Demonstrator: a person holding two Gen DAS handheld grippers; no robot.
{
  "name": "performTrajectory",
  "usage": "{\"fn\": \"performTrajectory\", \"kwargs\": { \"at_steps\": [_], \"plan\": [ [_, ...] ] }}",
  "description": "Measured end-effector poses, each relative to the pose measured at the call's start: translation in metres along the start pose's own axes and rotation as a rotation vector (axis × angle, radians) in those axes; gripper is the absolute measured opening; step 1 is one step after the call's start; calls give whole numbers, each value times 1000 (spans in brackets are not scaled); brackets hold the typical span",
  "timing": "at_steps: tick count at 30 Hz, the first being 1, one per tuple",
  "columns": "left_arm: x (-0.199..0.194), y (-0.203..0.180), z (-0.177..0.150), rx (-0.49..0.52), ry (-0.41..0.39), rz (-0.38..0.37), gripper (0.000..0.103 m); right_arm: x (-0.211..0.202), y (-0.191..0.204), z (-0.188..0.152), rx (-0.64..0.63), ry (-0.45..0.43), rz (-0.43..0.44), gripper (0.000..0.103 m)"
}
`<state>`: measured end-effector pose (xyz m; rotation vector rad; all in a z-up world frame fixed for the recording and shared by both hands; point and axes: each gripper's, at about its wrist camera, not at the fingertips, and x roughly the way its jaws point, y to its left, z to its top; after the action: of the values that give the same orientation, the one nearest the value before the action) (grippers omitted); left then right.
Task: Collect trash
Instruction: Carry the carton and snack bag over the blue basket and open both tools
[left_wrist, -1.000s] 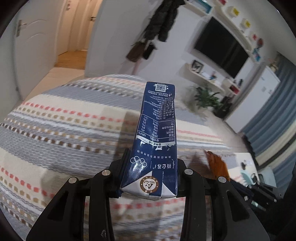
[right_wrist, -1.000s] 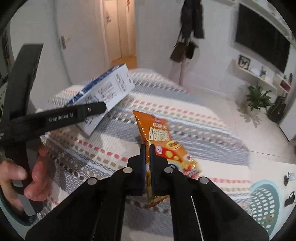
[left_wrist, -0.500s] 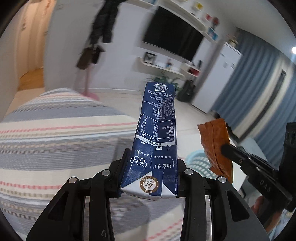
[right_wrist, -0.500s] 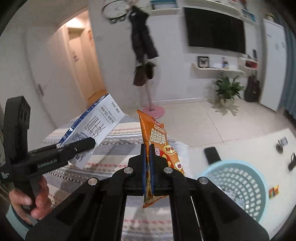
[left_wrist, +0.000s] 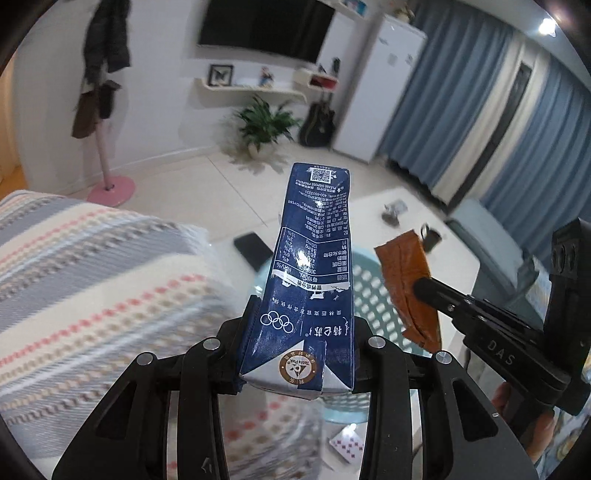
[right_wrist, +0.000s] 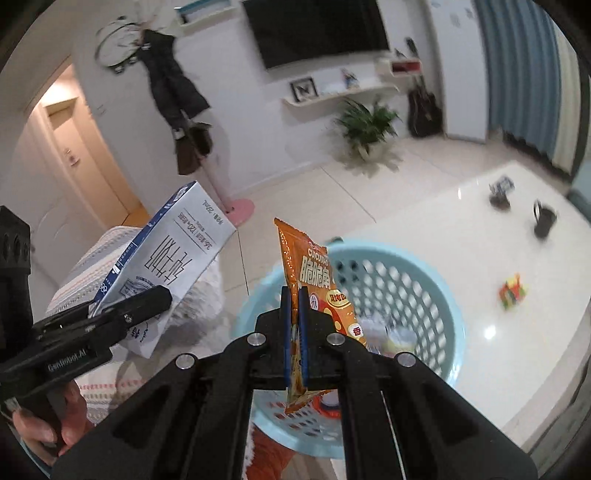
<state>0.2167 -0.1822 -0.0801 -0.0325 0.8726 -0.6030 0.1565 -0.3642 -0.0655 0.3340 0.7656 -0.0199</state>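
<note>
My left gripper (left_wrist: 297, 347) is shut on a dark blue milk carton (left_wrist: 314, 266), which stands up between its fingers. The carton's white side (right_wrist: 173, 269) shows at the left of the right wrist view, in the left gripper (right_wrist: 122, 314). My right gripper (right_wrist: 294, 332) is shut on an orange snack bag (right_wrist: 317, 288), held upright over the near rim of a light blue perforated basket (right_wrist: 399, 295). In the left wrist view the bag (left_wrist: 406, 280) hangs from the right gripper (left_wrist: 424, 286) above the same basket (left_wrist: 369, 295), mostly hidden behind the carton.
A striped bedspread (left_wrist: 92, 288) fills the left. The basket sits on a white glossy table (right_wrist: 517, 332) with a black phone (left_wrist: 255, 247), mug (right_wrist: 543, 219), small colourful toy (right_wrist: 511, 290) and playing cards (left_wrist: 345, 445). A potted plant (left_wrist: 266, 125) and coat stand (left_wrist: 107, 110) stand beyond.
Both grippers have swung rightward from over the bed to the basket, still holding the carton and the snack bag. The basket now lies right under the bag.
</note>
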Motion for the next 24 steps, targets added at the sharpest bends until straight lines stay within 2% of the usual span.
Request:
{"fn": "performTrajectory", "kwargs": {
  "at_steps": [4,5,6,10,17,20,24],
  "plan": [
    [26,-9,1,8,52,-4,35,12,-26,-11,48,42,-16,2],
    [31,-11,1,2,61,-7,37,12,-30,-12,56,47,-18,3],
    [34,-11,0,-5,69,-13,48,14,-34,-15,69,53,-20,3],
    [43,-21,-6,-7,81,4,51,18,-56,-26,123,87,-20,8],
    [28,-23,-17,8,64,15,63,9,-64,-33,139,80,-10,29],
    [15,-23,-16,7,30,23,69,-1,-57,-34,127,58,-10,48],
    [-12,-21,-17,15,-33,42,75,-21,-36,-28,70,5,-21,52]
  ]
}}
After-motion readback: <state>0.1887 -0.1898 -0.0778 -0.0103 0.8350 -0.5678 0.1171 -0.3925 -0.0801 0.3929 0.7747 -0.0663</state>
